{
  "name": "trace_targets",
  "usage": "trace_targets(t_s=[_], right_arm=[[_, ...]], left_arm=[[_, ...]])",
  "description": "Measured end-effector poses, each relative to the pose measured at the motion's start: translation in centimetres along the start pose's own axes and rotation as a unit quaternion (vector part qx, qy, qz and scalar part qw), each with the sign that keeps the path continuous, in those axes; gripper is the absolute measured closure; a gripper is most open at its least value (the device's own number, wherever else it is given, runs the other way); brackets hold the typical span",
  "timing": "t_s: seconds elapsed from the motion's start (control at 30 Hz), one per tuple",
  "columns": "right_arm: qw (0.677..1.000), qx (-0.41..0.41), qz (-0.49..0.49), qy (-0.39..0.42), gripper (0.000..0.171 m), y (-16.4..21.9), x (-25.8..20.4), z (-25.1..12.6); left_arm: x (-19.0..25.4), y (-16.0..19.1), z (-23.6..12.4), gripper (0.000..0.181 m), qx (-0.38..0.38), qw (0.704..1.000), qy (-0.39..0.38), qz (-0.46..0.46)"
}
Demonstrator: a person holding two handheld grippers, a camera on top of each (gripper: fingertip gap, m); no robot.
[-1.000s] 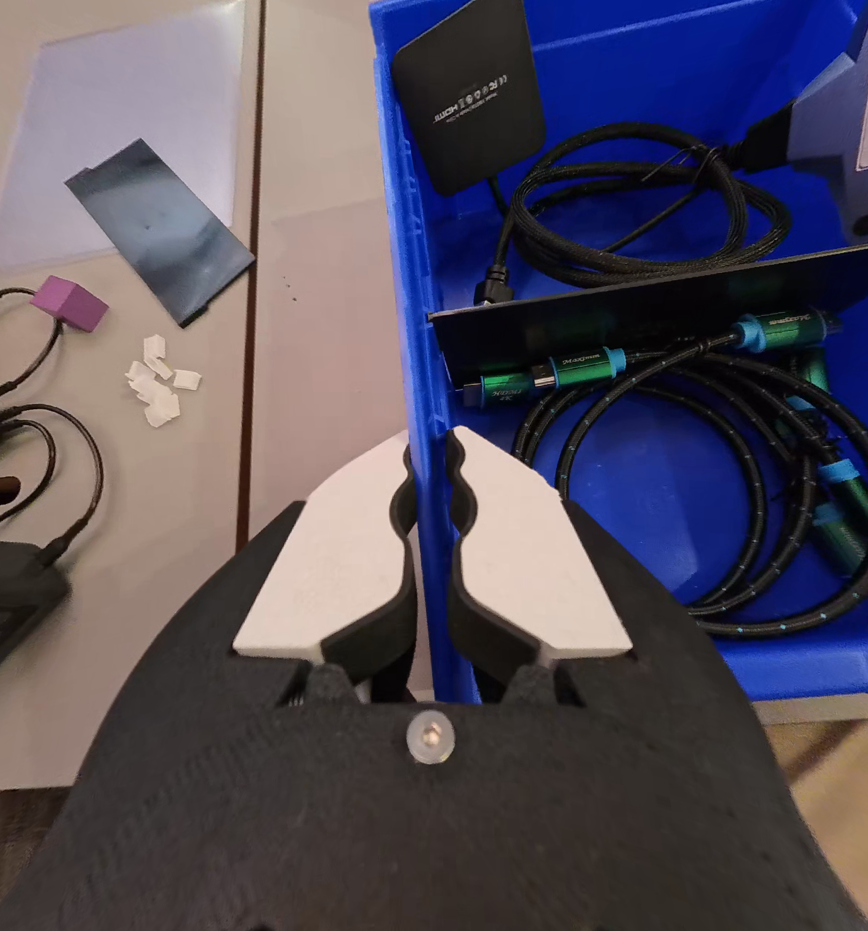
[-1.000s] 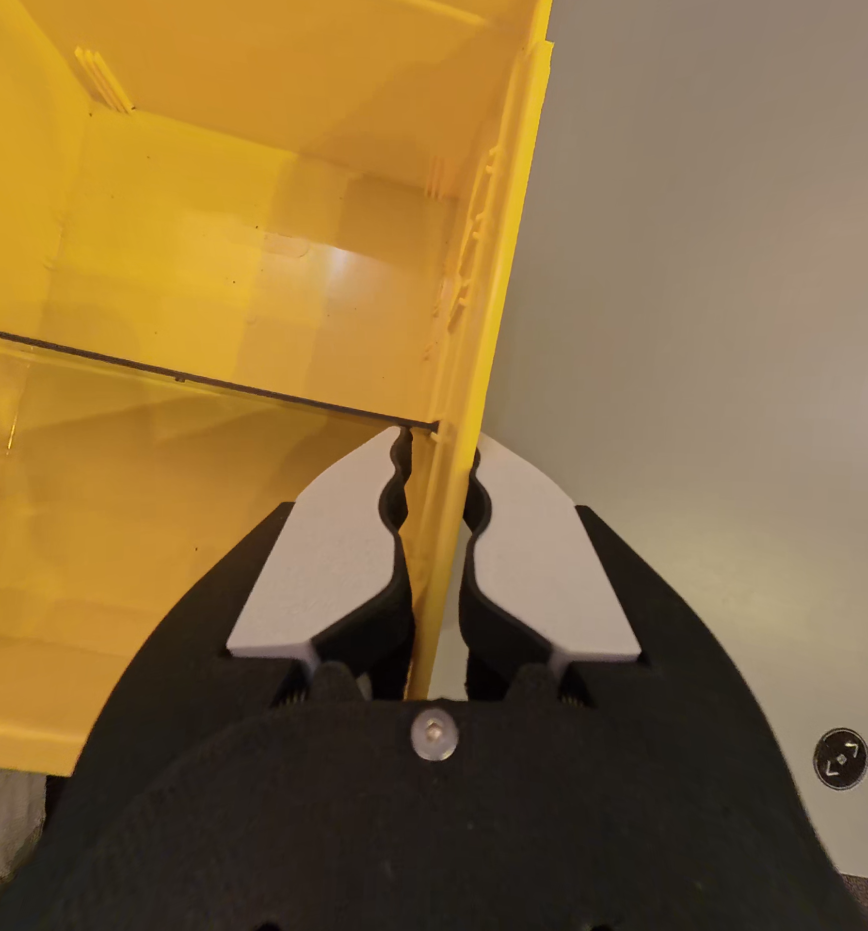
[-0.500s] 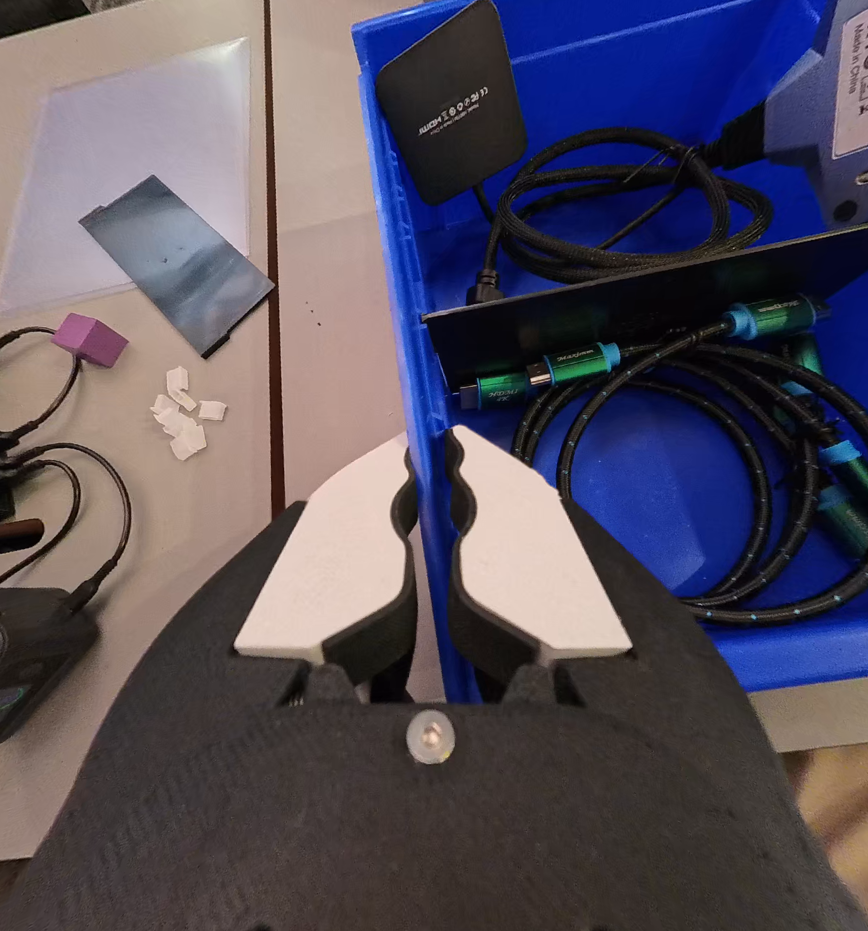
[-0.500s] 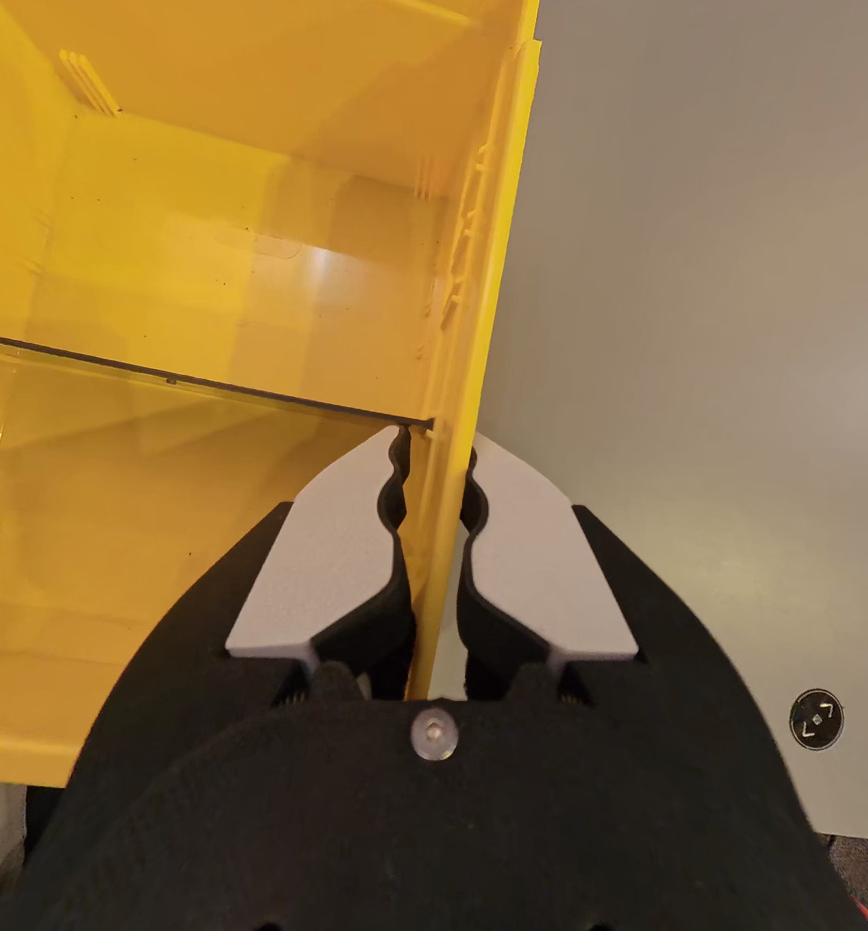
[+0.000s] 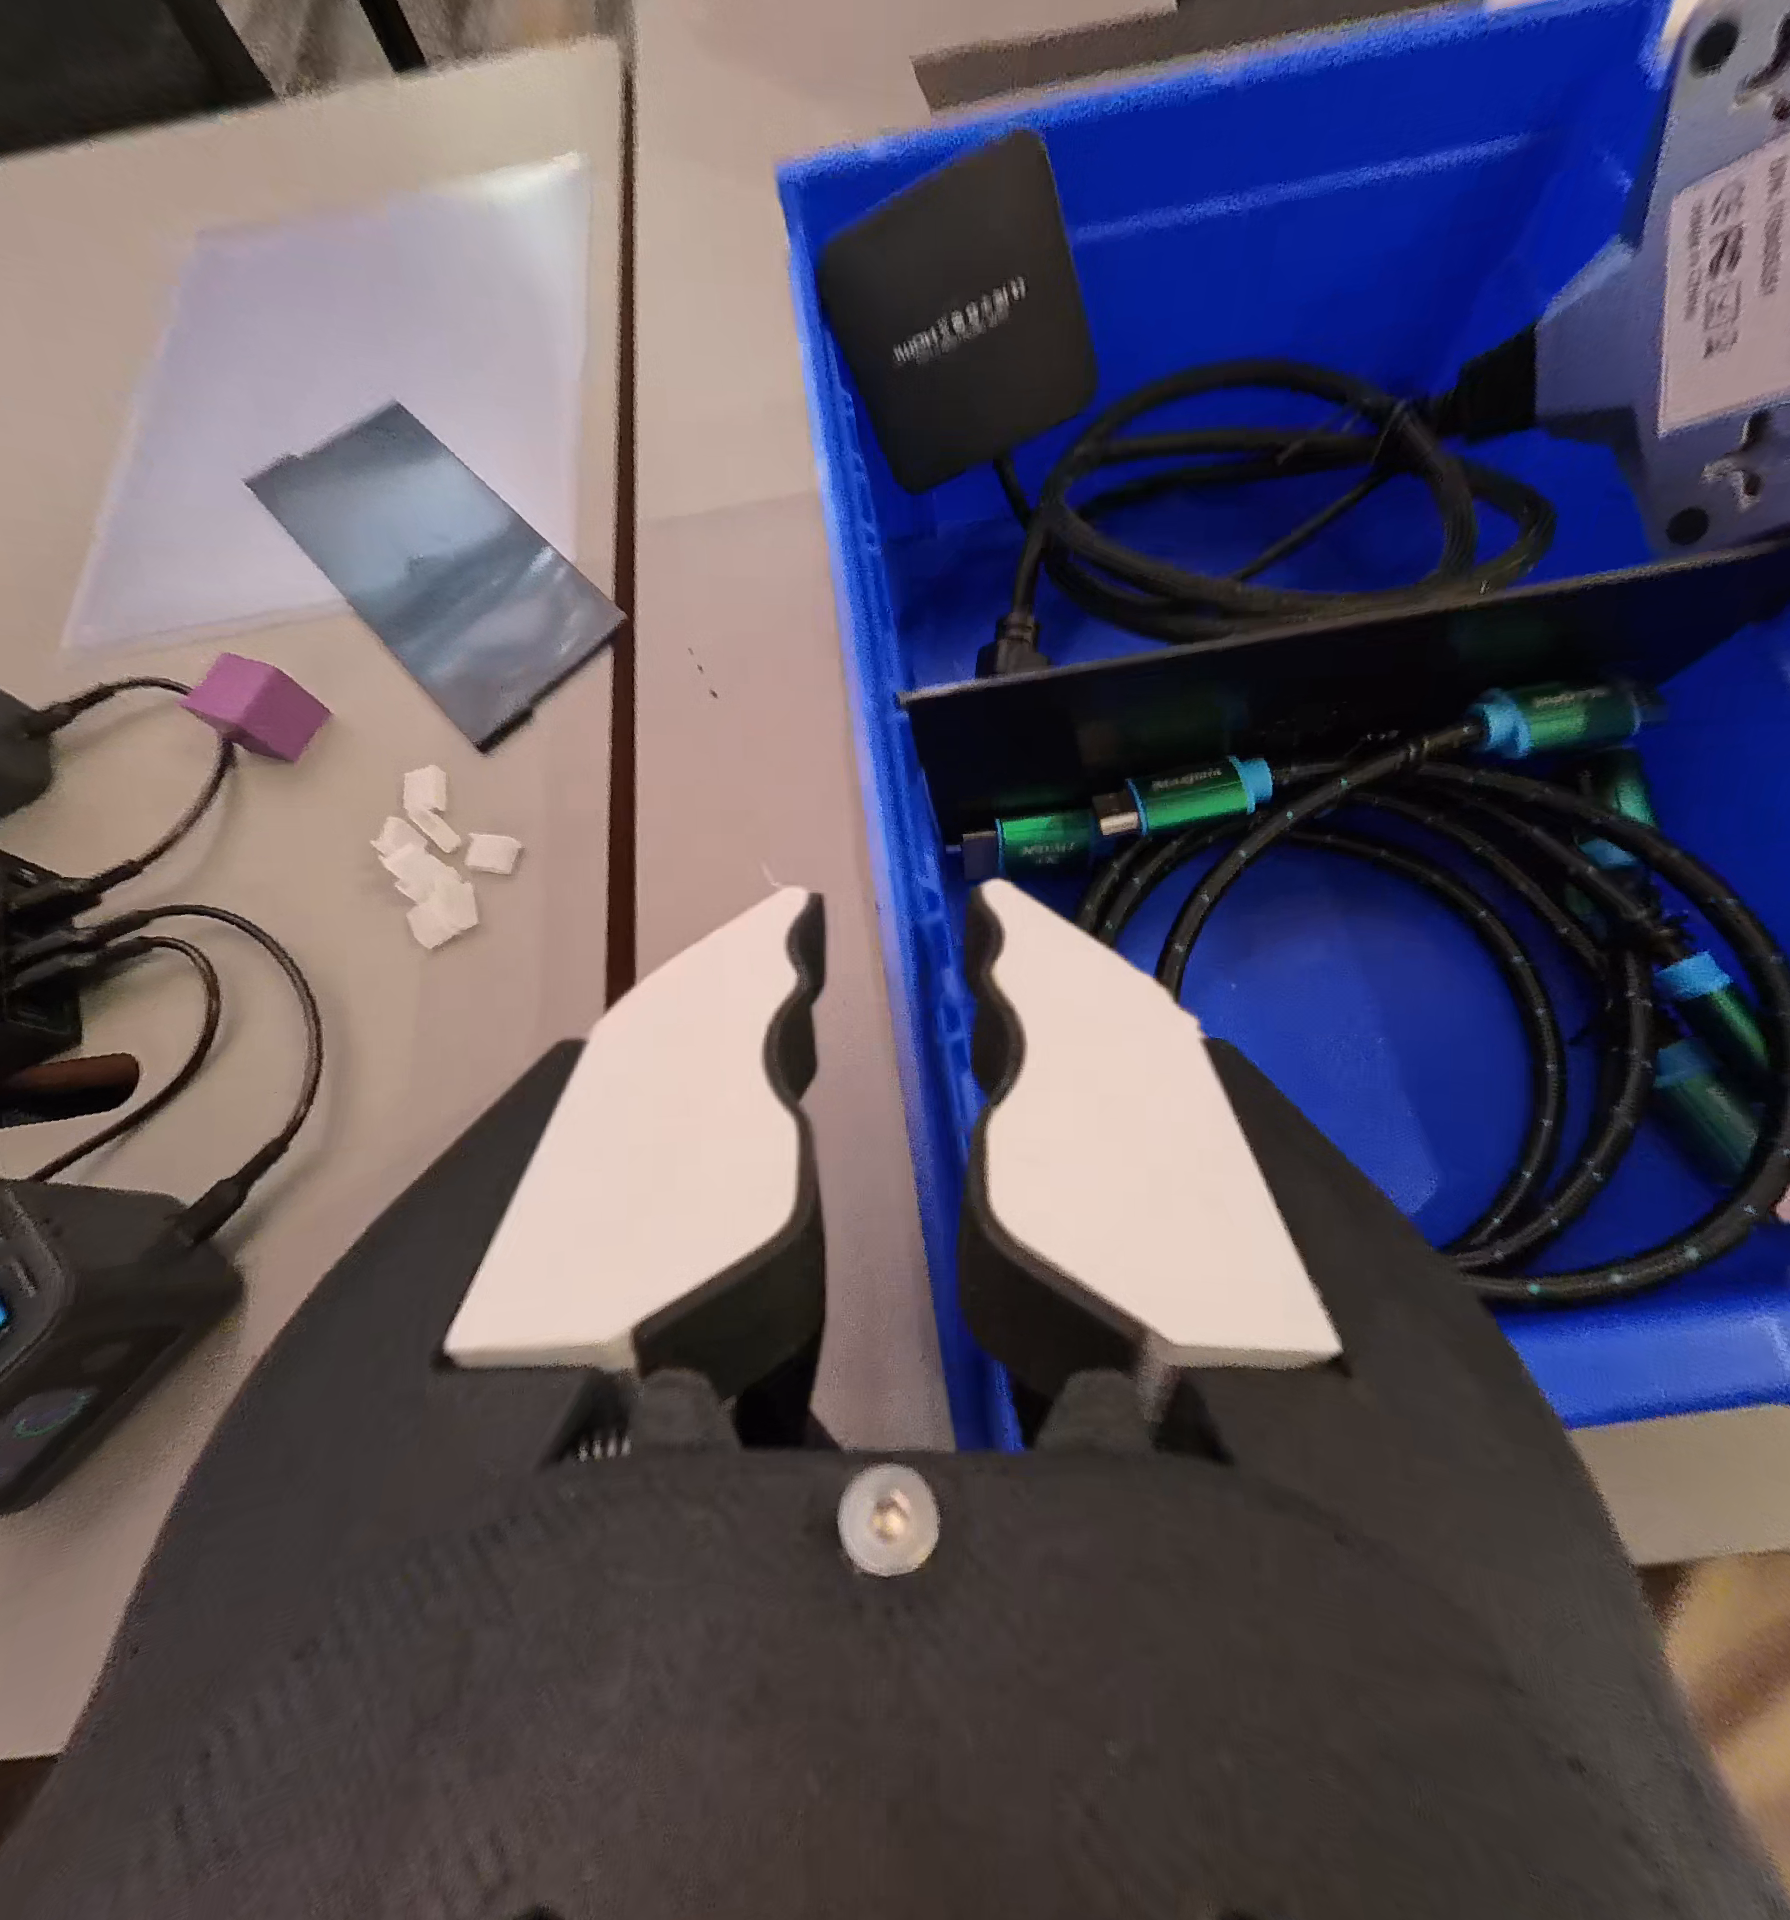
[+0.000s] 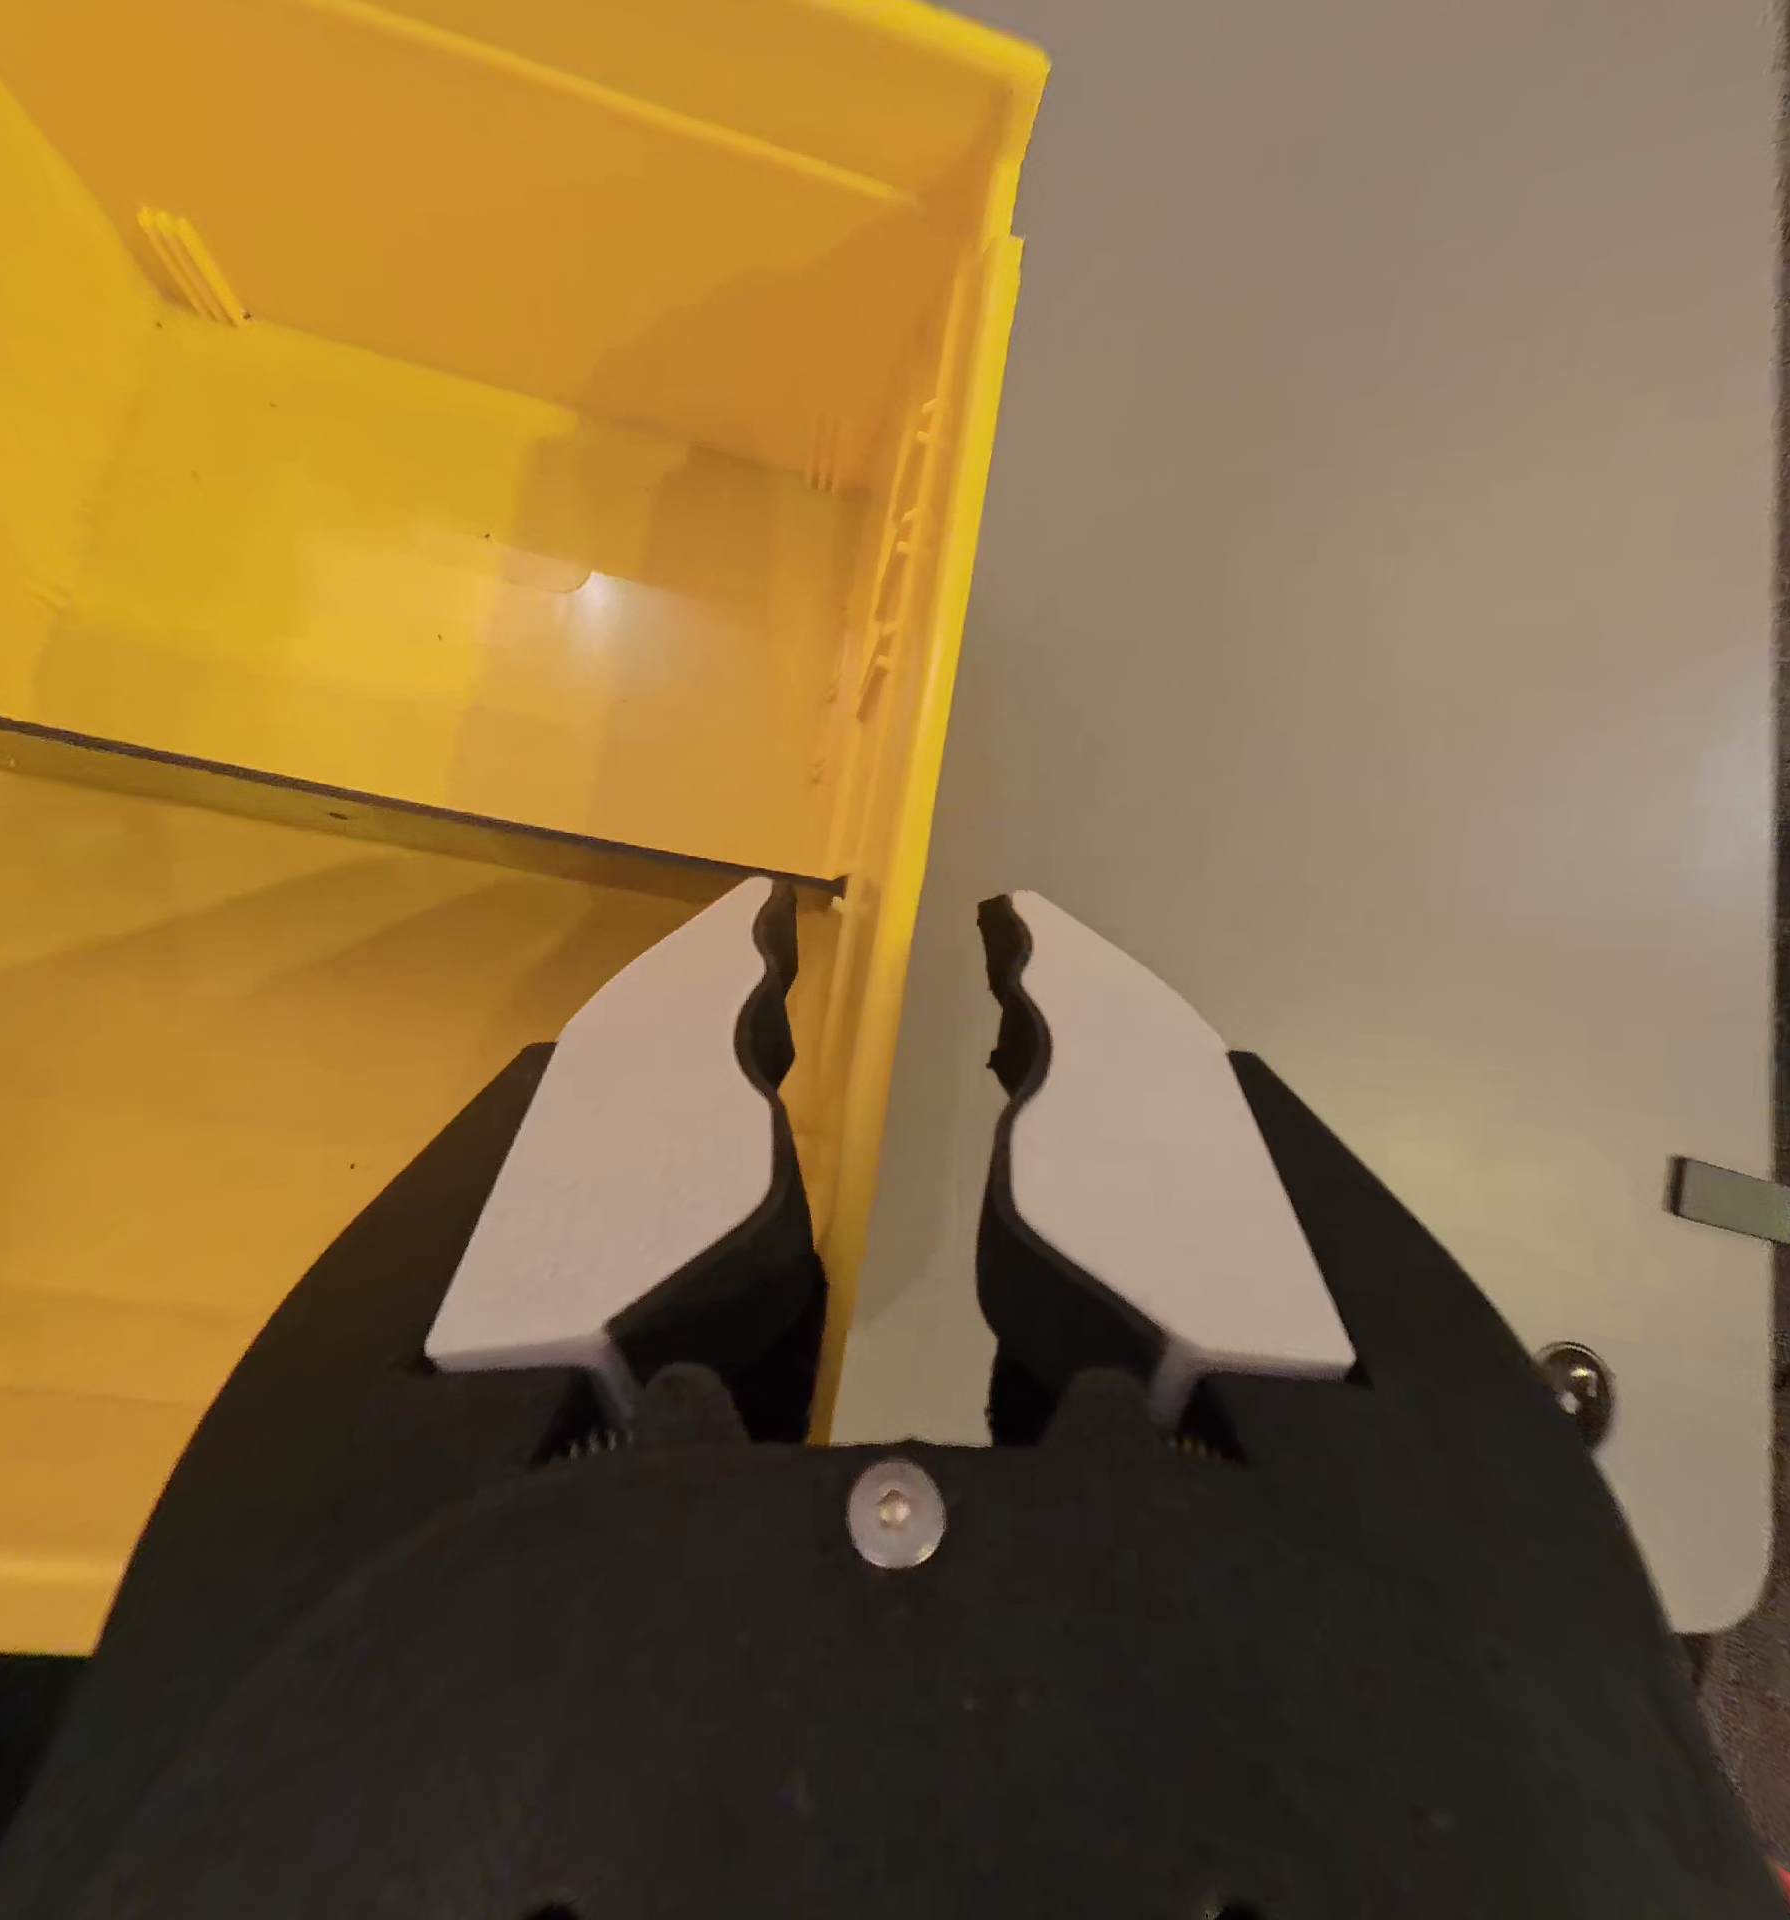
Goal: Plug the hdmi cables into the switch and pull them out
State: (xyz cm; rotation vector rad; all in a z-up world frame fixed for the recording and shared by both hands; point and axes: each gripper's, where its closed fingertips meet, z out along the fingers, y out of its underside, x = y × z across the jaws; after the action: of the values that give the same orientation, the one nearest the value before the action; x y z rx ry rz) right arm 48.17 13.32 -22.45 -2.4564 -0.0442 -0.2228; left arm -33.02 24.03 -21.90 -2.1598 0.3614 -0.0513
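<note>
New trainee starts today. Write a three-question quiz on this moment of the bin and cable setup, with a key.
1. True or false: the left gripper is clamped on the blue bin.
2. Which bin does the right gripper straddle? A) yellow bin B) red bin C) green bin
3. Fill in: the green-tipped HDMI cables lie on the ___ side of the bin's black divider.

Key: 1. false, its jaws stand apart around the wall; 2. A; 3. near, the gripper's side.
</note>
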Motion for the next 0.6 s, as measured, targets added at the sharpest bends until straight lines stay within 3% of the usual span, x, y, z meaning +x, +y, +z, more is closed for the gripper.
trace_targets(t_s=[0.2, 0.37, 0.6], right_arm=[[0.995, 0.088, -0.018, 0.037, 0.135, -4.3, -0.4, -2.8], [0.988, 0.144, -0.057, -0.015, 0.135, -8.1, -5.6, -4.1], [0.972, 0.180, -0.129, -0.075, 0.135, -11.1, -14.6, -5.1]], left_arm=[[0.0, -3.9, -1.9, 0.146, 0.090, 0.995, -0.042, 0.032], [3.7, -7.6, -2.8, 0.147, 0.133, 0.983, -0.052, 0.113], [12.4, -11.4, -0.2, 0.143, 0.141, 0.979, 0.055, 0.133]])
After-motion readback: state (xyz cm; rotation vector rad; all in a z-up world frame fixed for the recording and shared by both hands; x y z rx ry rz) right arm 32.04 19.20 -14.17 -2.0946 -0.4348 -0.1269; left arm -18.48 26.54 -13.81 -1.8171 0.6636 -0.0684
